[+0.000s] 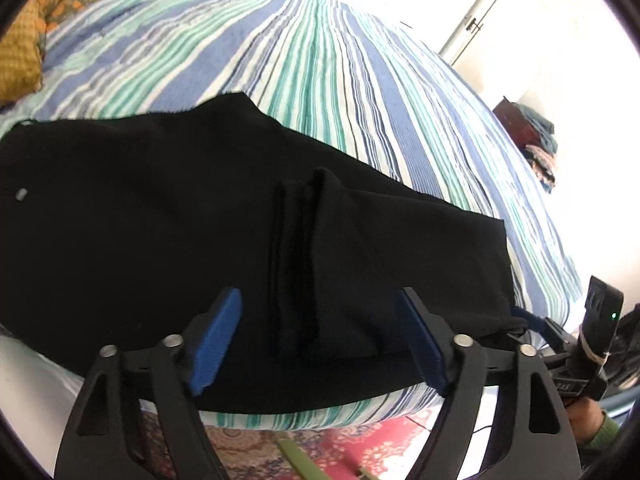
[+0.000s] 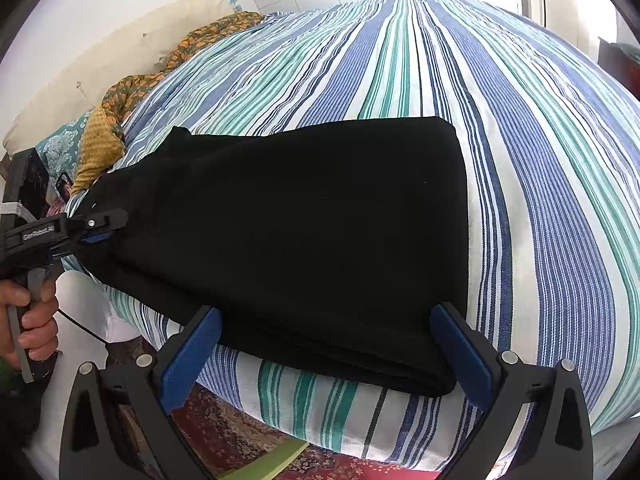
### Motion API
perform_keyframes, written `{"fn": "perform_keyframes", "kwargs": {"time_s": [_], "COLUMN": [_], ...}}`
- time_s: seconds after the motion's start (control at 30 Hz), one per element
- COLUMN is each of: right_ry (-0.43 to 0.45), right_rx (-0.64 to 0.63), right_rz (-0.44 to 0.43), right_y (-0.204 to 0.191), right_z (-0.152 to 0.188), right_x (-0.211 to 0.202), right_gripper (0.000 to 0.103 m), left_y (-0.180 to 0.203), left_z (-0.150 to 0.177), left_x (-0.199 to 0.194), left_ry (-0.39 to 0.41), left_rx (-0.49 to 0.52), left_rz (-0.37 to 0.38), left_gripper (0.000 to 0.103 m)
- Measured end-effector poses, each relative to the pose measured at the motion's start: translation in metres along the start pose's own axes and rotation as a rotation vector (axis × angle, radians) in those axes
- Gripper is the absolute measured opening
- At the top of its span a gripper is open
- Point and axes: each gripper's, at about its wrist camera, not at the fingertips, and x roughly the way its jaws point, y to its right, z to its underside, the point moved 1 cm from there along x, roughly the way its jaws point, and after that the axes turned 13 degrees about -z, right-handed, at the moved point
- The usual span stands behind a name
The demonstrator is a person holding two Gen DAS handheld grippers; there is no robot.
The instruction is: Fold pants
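Black pants (image 1: 160, 216) lie flat on a striped bed (image 1: 320, 64), folded lengthwise, near the bed's front edge. In the left wrist view my left gripper (image 1: 320, 340) is open, its blue pads either side of a raised fold in the cloth, just above it. In the right wrist view the pants (image 2: 300, 232) spread away from me, and my right gripper (image 2: 326, 352) is open over their near right end at the bed edge. The left gripper (image 2: 100, 228) shows at the pants' left end. The right gripper (image 1: 532, 320) shows at the right of the left view.
The bedspread (image 2: 520, 160) has blue, green and white stripes. Orange-patterned and yellow cloth (image 2: 120, 112) lies at the far left by a cream headboard (image 2: 100, 60). A red patterned rug (image 1: 360, 448) lies below the bed edge. White cupboard doors (image 1: 480, 8) stand beyond the bed.
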Motion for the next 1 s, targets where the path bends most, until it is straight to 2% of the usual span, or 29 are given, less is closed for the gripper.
{"fn": "perform_keyframes", "kwargs": {"time_s": [0.13, 0.23, 0.3, 0.37, 0.43, 0.5, 0.53, 0.63, 0.7, 0.8, 0.9, 0.97, 1.0], "right_ry": [0.010, 0.019, 0.021, 0.024, 0.026, 0.027, 0.028, 0.032, 0.036, 0.039, 0.040, 0.041, 0.042], "right_rx": [0.005, -0.004, -0.007, -0.010, -0.012, -0.012, -0.010, -0.011, -0.014, -0.017, -0.018, -0.020, -0.021], "right_rz": [-0.001, 0.003, 0.006, 0.008, 0.010, 0.012, 0.013, 0.018, 0.023, 0.027, 0.031, 0.033, 0.034], "right_y": [0.001, 0.001, 0.000, 0.000, 0.000, -0.001, -0.001, -0.001, -0.002, -0.003, -0.003, -0.004, -0.004], "right_z": [0.000, 0.002, 0.002, 0.003, 0.003, 0.003, 0.003, 0.003, 0.003, 0.004, 0.004, 0.004, 0.004], "right_x": [0.000, -0.001, -0.001, -0.002, -0.002, -0.002, -0.002, -0.002, -0.002, -0.001, -0.001, -0.001, -0.001], "right_gripper": [0.103, 0.103, 0.103, 0.103, 0.103, 0.103, 0.103, 0.103, 0.103, 0.103, 0.103, 0.103, 0.103], "left_y": [-0.021, -0.066, -0.119, -0.176, -0.247, -0.300, -0.316, -0.329, -0.308, -0.275, -0.248, -0.250, -0.255], "left_z": [-0.004, -0.021, -0.040, -0.051, -0.059, -0.060, -0.060, -0.060, -0.057, -0.067, -0.075, -0.077, -0.076], "left_x": [-0.021, -0.038, -0.051, -0.060, -0.057, -0.040, -0.029, 0.010, 0.025, 0.043, 0.039, 0.041, 0.049], "left_ry": [0.008, 0.032, 0.077, 0.102, 0.070, -0.008, -0.051, -0.169, -0.198, -0.201, -0.150, -0.143, -0.170], "left_rx": [-0.035, -0.110, -0.200, -0.343, -0.526, -0.633, -0.652, -0.580, -0.519, -0.425, -0.309, -0.291, -0.293], "left_rz": [0.005, -0.019, -0.090, -0.168, -0.205, -0.189, -0.196, -0.221, -0.205, -0.158, -0.157, -0.145, -0.156], "left_gripper": [0.085, 0.085, 0.086, 0.087, 0.090, 0.090, 0.090, 0.090, 0.090, 0.090, 0.092, 0.092, 0.091]}}
